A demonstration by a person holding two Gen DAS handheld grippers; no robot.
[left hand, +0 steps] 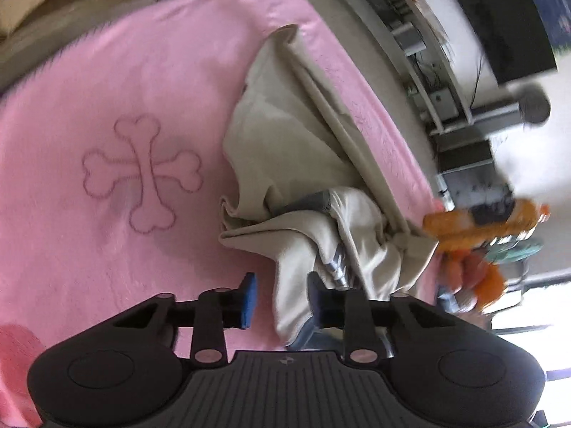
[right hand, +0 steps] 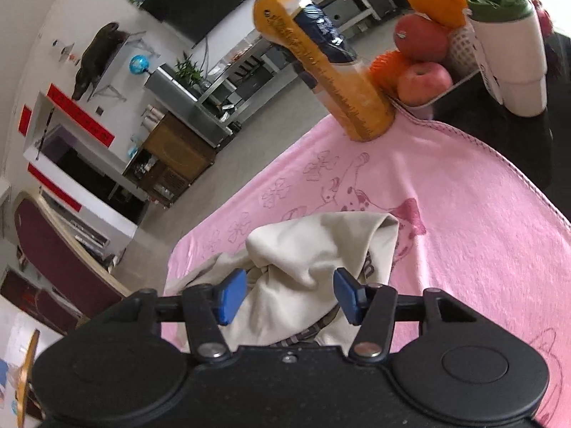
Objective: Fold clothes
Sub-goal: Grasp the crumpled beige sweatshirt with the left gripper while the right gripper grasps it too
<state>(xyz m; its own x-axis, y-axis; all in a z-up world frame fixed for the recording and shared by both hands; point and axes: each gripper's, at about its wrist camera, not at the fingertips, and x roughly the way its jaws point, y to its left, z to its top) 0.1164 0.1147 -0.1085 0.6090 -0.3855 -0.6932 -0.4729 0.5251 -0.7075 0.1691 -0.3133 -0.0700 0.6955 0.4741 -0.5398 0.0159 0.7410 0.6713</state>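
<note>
Bunching between the parted right fingers [right hand: 232, 297], beige garment [right hand: 303, 267]; left fingers [left hand: 249, 299] likewise apart.

matt beige cloth garment [left hand: 285, 142] on a fluffy pink towel [left hand: 107, 71]; glossy plastic bottle [right hand: 321, 64]

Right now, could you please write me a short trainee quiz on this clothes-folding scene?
1. True or false: the right gripper is shut on the garment.
2. Which stands on the pink towel? A. bottle B. kettle C. lamp
3. Fill in: the outline drawn on the towel in the left view is a pair of crossed ____.

Key
1. False: its jaws are open, with the cloth between them.
2. A
3. bones
</note>
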